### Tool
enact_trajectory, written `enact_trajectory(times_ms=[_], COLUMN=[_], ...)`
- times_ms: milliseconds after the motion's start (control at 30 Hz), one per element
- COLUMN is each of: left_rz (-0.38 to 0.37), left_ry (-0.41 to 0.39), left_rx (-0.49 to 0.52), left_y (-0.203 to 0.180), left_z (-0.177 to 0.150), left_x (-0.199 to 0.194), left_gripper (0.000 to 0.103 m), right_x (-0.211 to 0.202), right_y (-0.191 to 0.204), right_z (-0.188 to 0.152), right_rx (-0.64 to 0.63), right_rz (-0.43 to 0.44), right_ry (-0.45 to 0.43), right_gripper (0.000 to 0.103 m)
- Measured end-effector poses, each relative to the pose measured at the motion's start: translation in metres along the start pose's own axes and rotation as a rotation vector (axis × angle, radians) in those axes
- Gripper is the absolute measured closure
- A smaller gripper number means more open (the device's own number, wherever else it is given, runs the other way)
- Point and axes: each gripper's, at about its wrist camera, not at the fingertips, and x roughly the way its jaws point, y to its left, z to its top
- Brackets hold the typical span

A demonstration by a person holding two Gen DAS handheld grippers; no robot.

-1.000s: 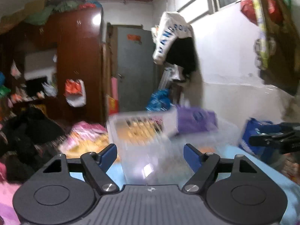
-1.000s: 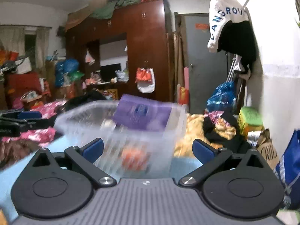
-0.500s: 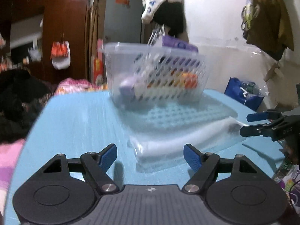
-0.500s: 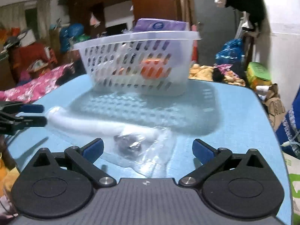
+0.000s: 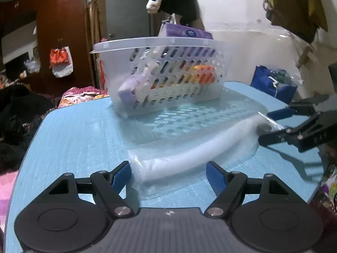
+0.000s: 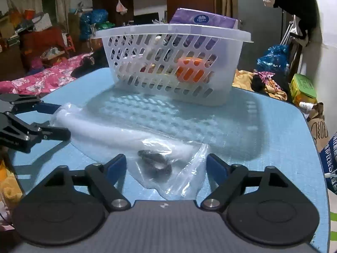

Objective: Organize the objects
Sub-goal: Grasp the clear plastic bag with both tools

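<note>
A clear plastic bag holding a white hose point(image 5: 189, 156) point(image 6: 118, 130) and dark fittings point(image 6: 155, 162) lies on the blue table point(image 5: 73, 139) point(image 6: 273, 147). Behind it stands a white perforated basket point(image 5: 168, 78) point(image 6: 174, 67) holding a purple tissue pack point(image 5: 185, 31) point(image 6: 202, 19), an orange item point(image 6: 189, 71) and other things. My left gripper point(image 5: 168, 172) is open at one end of the bag; it also shows in the right wrist view point(image 6: 56, 120). My right gripper point(image 6: 166, 164) is open around the fittings end; it also shows in the left wrist view point(image 5: 273, 126).
Bedding and clothes point(image 6: 48, 78) lie left of the table. Bags point(image 5: 271, 84) point(image 6: 271, 57) and a green box point(image 6: 303, 86) sit on the floor by the white wall. A wooden wardrobe point(image 5: 61, 31) and a grey door point(image 5: 126, 14) stand behind.
Both grippers have dropped from looking across the room to low over the table, and have closed in on the two ends of the bagged hose. Both stay open.
</note>
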Motion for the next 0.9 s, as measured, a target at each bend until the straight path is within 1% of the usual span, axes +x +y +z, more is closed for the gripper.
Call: enact_trajectory(times_ms=[100, 167, 200, 233, 300, 367, 400, 467, 533, 567, 800, 900], left_rz=[-0.001, 0.015, 0.022, 0.032, 0.053, 0.074, 0.086, 0.096, 0.096, 0.092, 0.072, 0.068], left_ry=[-0.017, -0.033, -0.04, -0.048, -0.065, -0.077, -0.082, -0.088, -0.098, -0.102, -0.127, -0.15], left_rx=[0.003, 0.013, 0.023, 0.033, 0.063, 0.1, 0.122, 0.135, 0.143, 0.142, 0.138, 0.117], left_y=[-0.001, -0.003, -0.004, -0.006, -0.011, -0.017, -0.02, -0.023, -0.024, -0.025, -0.025, -0.022], left_z=[-0.002, -0.004, -0.005, -0.006, -0.008, -0.01, -0.011, -0.012, -0.013, -0.014, -0.019, -0.02], left_x=[-0.002, -0.004, -0.005, -0.006, -0.009, -0.011, -0.012, -0.015, -0.018, -0.02, -0.026, -0.029], left_gripper=[0.031, 0.039, 0.041, 0.046, 0.051, 0.062, 0.064, 0.076, 0.081, 0.082, 0.084, 0.093], right_x=[-0.003, -0.003, -0.004, -0.005, -0.006, -0.007, -0.008, -0.009, -0.01, -0.011, -0.015, -0.019], right_y=[0.003, 0.005, 0.006, 0.007, 0.01, 0.012, 0.013, 0.014, 0.016, 0.016, 0.02, 0.019], right_z=[-0.002, -0.002, -0.002, -0.003, -0.004, -0.005, -0.006, -0.007, -0.009, -0.01, -0.013, -0.013], right_rx=[-0.015, -0.023, -0.031, -0.038, -0.048, -0.058, -0.061, -0.063, -0.069, -0.073, -0.084, -0.072], right_rz=[-0.002, -0.004, -0.008, -0.012, -0.019, -0.025, -0.029, -0.029, -0.028, -0.029, -0.043, -0.039], right_ry=[-0.019, -0.029, -0.034, -0.04, -0.05, -0.058, -0.063, -0.07, -0.075, -0.078, -0.099, -0.115], right_gripper=[0.032, 0.039, 0.04, 0.044, 0.048, 0.053, 0.054, 0.061, 0.066, 0.069, 0.077, 0.083])
